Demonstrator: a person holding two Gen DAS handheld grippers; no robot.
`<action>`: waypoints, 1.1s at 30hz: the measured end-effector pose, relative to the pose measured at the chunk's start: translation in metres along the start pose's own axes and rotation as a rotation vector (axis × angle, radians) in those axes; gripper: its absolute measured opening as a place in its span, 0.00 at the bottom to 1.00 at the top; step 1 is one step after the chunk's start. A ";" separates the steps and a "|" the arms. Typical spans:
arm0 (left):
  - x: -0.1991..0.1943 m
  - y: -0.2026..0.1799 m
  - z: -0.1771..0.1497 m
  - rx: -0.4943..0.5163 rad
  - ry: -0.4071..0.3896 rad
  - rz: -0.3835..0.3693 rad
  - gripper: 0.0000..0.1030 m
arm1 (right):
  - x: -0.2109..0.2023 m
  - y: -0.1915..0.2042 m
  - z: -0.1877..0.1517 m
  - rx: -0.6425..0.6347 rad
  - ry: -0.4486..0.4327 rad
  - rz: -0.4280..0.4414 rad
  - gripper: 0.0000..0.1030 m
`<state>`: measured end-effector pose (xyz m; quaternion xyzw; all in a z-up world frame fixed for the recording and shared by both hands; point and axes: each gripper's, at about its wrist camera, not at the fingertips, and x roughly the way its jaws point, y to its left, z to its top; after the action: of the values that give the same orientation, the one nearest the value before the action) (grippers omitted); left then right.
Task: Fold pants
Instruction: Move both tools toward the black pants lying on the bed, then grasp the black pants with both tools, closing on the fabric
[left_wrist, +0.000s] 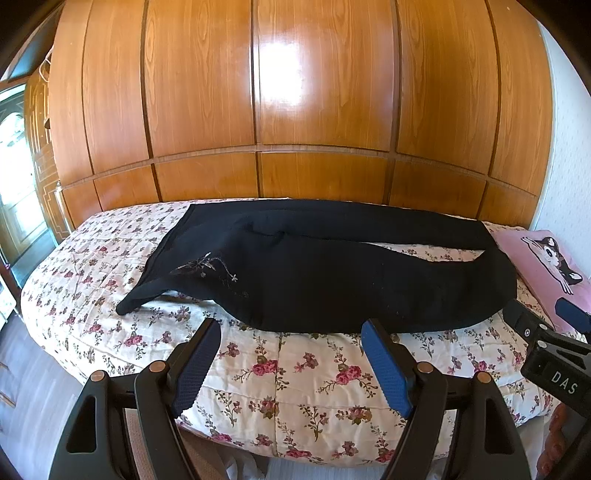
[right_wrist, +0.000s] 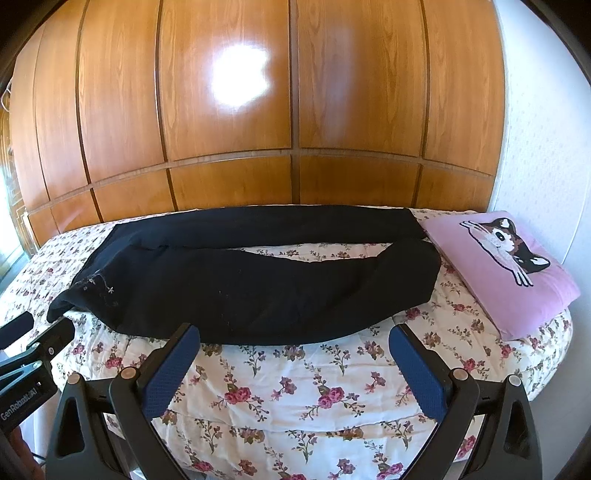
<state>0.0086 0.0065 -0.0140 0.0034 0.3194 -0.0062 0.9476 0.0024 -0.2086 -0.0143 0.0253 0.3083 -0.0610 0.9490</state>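
While we hold both tools low at the near edge of the bed, the left tongs stand released, blue pads wide apart with nothing between them, their tips just short of the near hem of the pants. Our right tongs are likewise spread and gripping nothing, tips close to the same dark edge without touching it. Each tool shows in the other's view: the right one at the right rim of the left view, the left one at the left rim of the right view.

We see no containers here. The black pants lie flat across the floral quilt, waist to the left, legs running right; the far leg lies straight and the near leg bows toward us, with a sliver of quilt showing between them. A small stitched flower motif sits near the waist, and one waist corner juts out to the left.

At the right, a pink cat pillow lies just beside the leg cuffs. Behind the bed, a glossy wood-panel wall runs along the far side, close to the far leg. A bare strip of quilt lies between us and the pants.
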 end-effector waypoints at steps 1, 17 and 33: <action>0.000 0.000 0.000 0.000 0.000 -0.001 0.78 | 0.000 0.000 0.000 0.001 -0.003 0.000 1.00; 0.025 0.013 -0.005 -0.083 0.128 -0.097 0.78 | 0.018 -0.011 -0.004 0.022 0.067 -0.038 1.00; 0.063 0.084 -0.006 -0.279 0.080 -0.168 0.76 | 0.071 -0.048 -0.013 0.034 0.211 -0.135 1.00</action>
<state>0.0561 0.0904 -0.0562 -0.1544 0.3537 -0.0407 0.9216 0.0459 -0.2624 -0.0667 0.0270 0.4061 -0.1272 0.9045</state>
